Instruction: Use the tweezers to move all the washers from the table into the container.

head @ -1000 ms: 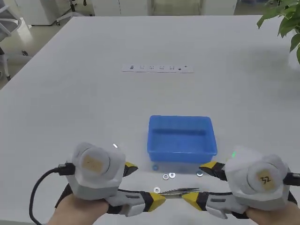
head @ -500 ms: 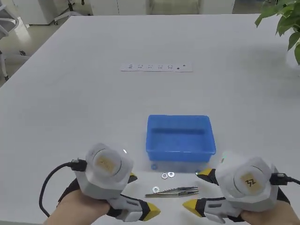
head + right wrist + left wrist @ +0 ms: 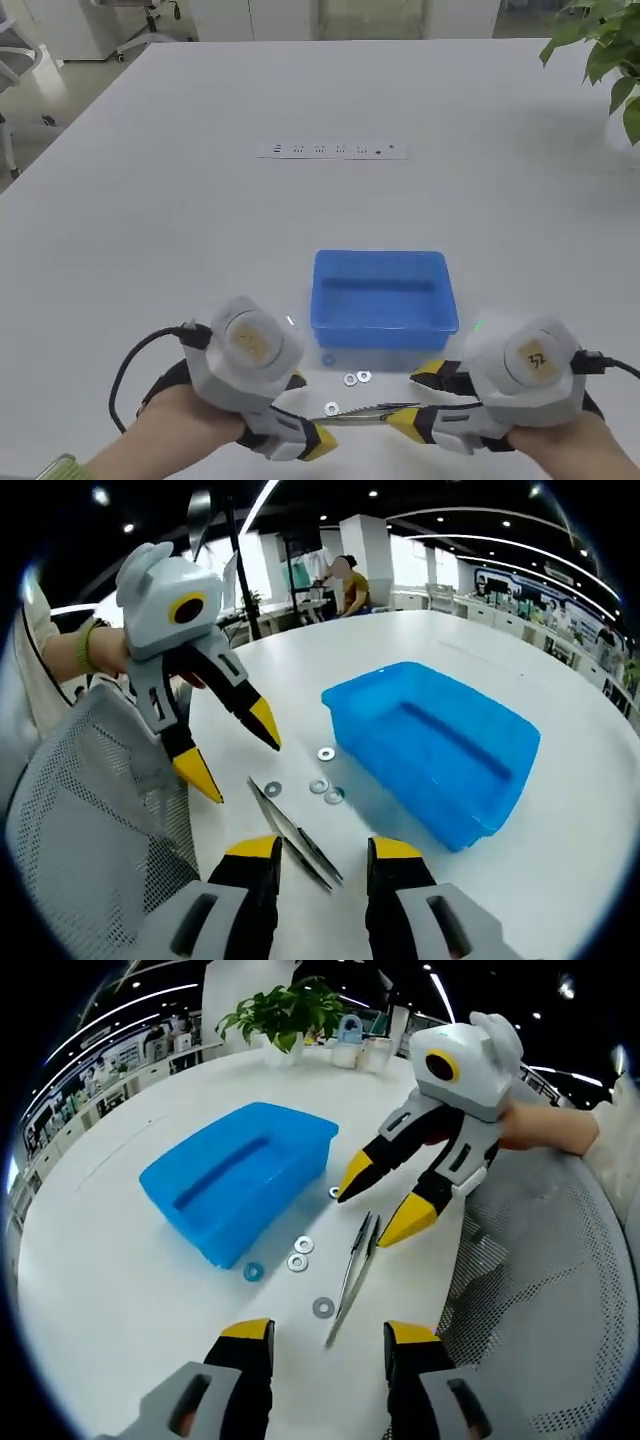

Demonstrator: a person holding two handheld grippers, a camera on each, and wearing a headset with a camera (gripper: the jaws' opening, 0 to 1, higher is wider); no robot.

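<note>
Thin metal tweezers (image 3: 368, 411) lie flat on the white table (image 3: 150, 230) in front of the blue container (image 3: 383, 298). Three silver washers (image 3: 349, 380) and a small blue one (image 3: 328, 360) sit between tweezers and container. My left gripper (image 3: 308, 412) is open, just left of the tweezers. My right gripper (image 3: 412, 397) is open at their right end. In the left gripper view the tweezers (image 3: 353, 1273) point from my own open left gripper (image 3: 329, 1332) toward the right gripper (image 3: 378, 1200). The right gripper view shows the tweezers (image 3: 295, 832) just ahead of the open right gripper (image 3: 322, 848).
A flat white strip with small marks (image 3: 333, 150) lies farther back on the table. A green plant (image 3: 600, 50) stands at the far right corner. A mesh chair back (image 3: 90, 810) is close behind the table's near edge.
Both grippers pulled back toward me, then came forward again beside the tweezers. The tweezers and washers lie where they were.
</note>
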